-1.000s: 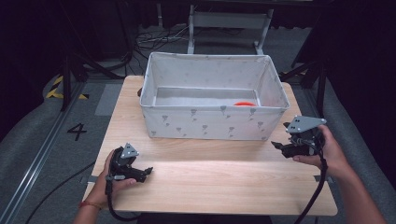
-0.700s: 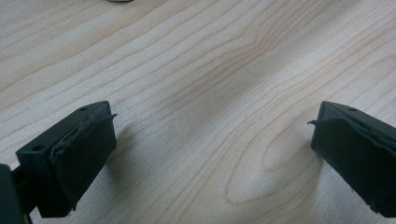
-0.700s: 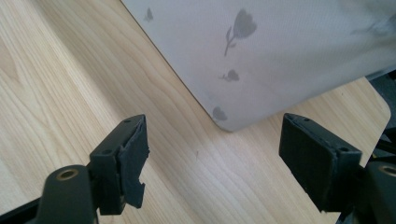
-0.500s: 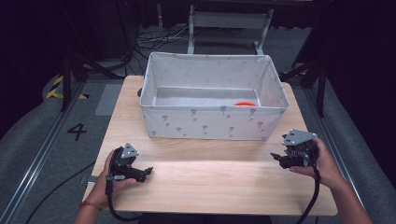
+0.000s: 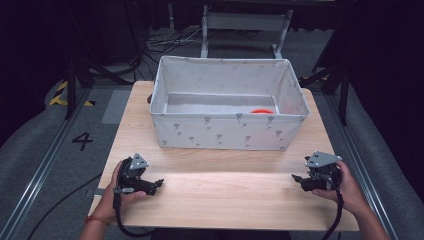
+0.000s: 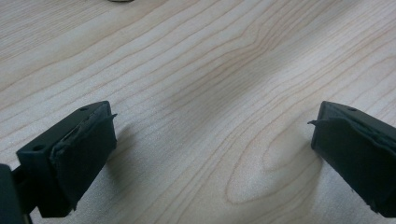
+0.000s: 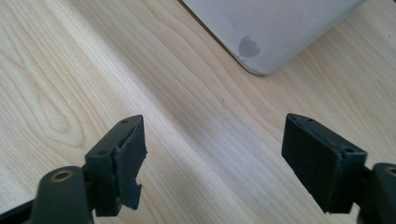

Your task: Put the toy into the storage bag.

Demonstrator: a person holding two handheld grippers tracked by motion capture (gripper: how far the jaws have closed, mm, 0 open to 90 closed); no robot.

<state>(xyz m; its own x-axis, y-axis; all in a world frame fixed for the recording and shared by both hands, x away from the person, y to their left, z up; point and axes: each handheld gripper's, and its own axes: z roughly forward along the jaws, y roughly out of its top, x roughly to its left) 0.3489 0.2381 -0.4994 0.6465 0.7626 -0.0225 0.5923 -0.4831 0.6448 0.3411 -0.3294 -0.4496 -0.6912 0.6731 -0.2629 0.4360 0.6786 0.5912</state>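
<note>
Orange thing (image 5: 261, 111) lies inside the fabric bin (image 5: 227, 131), far-right corner. My right gripper (image 5: 299, 181) sits nearer it, low before the bin, jaws just opened wide, nothing between; left gripper (image 5: 159, 183) likewise spread (empty), farther off.

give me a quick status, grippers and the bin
Left hand-held gripper open, low over bare table. Right hand-held gripper open, nothing between jaws. Grey fabric bin upright, orange object inside. Nothing in the way.
</note>
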